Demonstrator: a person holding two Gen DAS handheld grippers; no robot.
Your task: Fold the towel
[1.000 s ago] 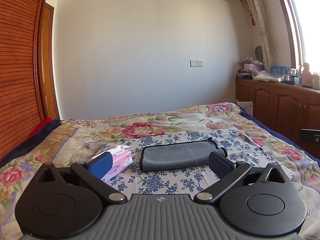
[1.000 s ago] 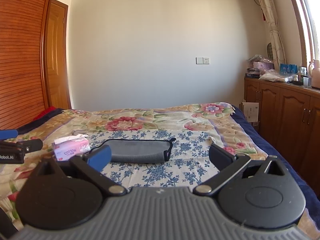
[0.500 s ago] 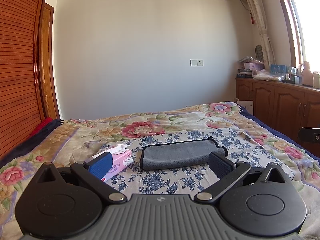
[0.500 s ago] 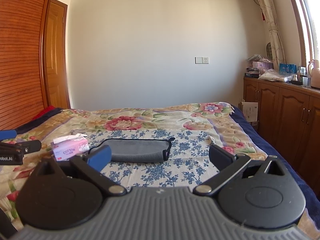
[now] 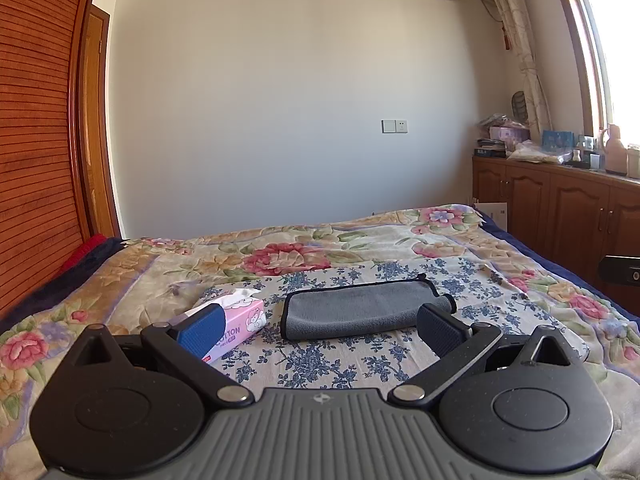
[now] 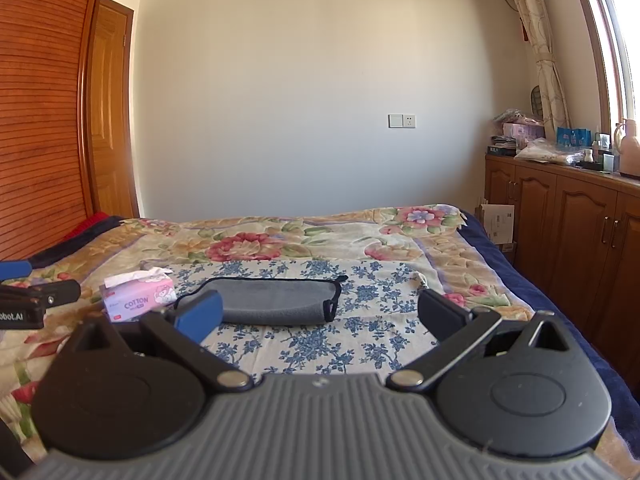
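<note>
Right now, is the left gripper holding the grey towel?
No, the left gripper is open and empty, while the grey towel lies folded on the bed beside the tissue pack.

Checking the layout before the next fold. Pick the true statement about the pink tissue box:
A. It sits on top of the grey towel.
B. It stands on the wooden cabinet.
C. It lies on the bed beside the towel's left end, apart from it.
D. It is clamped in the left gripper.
C. The pink tissue box lies on the bed left of the grey towel, with bedspread showing between them; both the left gripper and the right gripper are open and empty.
</note>
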